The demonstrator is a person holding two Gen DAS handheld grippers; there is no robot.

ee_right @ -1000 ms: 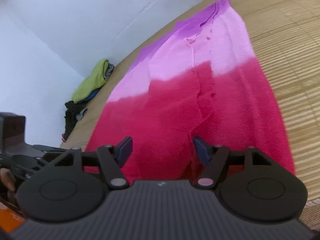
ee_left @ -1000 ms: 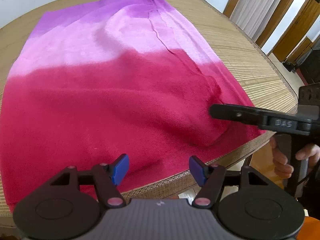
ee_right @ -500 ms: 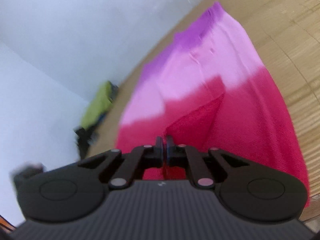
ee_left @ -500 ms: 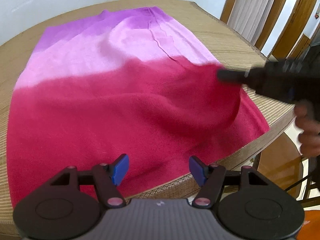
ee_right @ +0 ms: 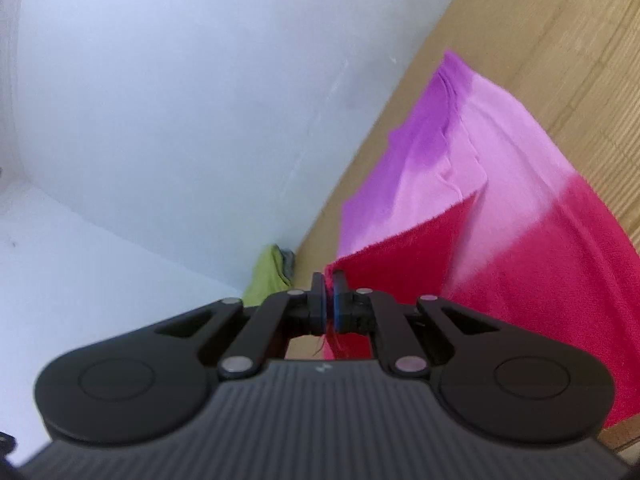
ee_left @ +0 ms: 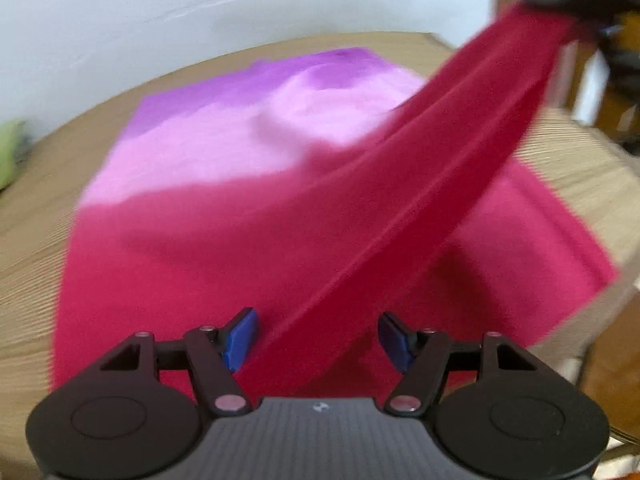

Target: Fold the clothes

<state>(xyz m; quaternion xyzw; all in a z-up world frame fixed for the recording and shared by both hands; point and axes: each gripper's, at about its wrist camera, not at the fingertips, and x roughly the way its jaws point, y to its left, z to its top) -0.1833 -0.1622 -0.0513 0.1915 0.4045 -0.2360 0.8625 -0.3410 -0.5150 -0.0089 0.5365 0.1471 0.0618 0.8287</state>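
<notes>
Crimson cloth of the garment [ee_left: 224, 264] lies flat on the woven-mat counter [ee_left: 36, 240], long axis running from the red near edge to the purple far end. Right gripper [ee_right: 328, 304]: fingers pinched on a red corner, raised clear of the counter; left gripper [ee_left: 316, 336]: fingers wide apart, holding nothing, over the near edge. Advisable: carry the corner squarely toward the purple end, keeping edges aligned.

no readable text, no labels, no brand names, no numbers in either view
</notes>
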